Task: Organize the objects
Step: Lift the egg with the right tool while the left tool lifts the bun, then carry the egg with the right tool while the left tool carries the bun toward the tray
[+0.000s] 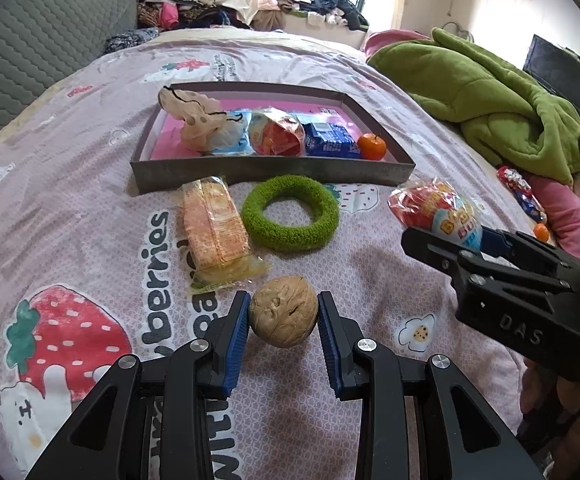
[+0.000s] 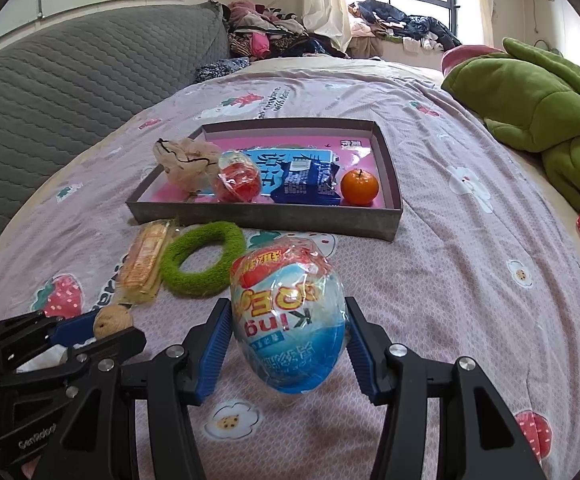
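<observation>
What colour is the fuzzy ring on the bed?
The fuzzy ring is bright green all over. It shows best in the left wrist view.

A tan, wrinkled walnut [image 1: 283,311] and a plastic-wrapped blue-and-red egg [image 2: 290,320], each clamped above the bedspread.

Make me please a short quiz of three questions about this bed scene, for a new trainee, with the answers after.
1. True or false: the orange fruit lies inside the tray.
2. What does the left gripper hold? A) walnut B) green ring C) blue packet
3. Which item does the right gripper grip?

Key:
1. True
2. A
3. The wrapped toy egg, red on top and blue below.
</observation>
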`<action>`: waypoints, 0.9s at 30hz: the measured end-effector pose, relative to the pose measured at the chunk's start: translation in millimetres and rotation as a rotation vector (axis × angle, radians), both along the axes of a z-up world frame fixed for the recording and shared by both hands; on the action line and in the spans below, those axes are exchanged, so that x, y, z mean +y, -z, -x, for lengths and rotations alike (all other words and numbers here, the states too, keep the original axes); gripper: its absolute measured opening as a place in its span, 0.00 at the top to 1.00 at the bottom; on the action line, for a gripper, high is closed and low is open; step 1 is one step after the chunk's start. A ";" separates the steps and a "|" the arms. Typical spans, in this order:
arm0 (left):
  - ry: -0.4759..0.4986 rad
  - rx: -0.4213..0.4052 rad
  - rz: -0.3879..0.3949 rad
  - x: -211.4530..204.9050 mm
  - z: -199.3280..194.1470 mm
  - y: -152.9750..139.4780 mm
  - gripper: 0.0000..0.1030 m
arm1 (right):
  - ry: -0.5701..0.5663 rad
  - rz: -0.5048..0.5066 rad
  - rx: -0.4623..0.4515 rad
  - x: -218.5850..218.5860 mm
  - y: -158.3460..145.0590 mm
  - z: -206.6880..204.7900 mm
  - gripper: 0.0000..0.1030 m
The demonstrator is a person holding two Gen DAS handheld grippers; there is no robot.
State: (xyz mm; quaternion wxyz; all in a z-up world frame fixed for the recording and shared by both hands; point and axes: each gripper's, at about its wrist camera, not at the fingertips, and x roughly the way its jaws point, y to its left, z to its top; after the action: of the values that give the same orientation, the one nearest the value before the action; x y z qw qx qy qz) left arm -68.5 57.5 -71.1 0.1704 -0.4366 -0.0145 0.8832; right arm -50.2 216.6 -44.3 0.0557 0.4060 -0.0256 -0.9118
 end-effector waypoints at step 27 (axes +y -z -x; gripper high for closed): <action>-0.074 0.126 -0.016 -23.6 -0.3 -53.6 0.67 | -0.033 0.025 0.120 -16.0 -52.4 -29.1 0.47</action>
State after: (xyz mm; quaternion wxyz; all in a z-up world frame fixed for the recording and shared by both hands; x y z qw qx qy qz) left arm -68.1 33.9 -17.5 0.1420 -0.3780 -0.0270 0.9145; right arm -21.1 200.6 8.1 0.0774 0.3500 -0.0268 -0.9332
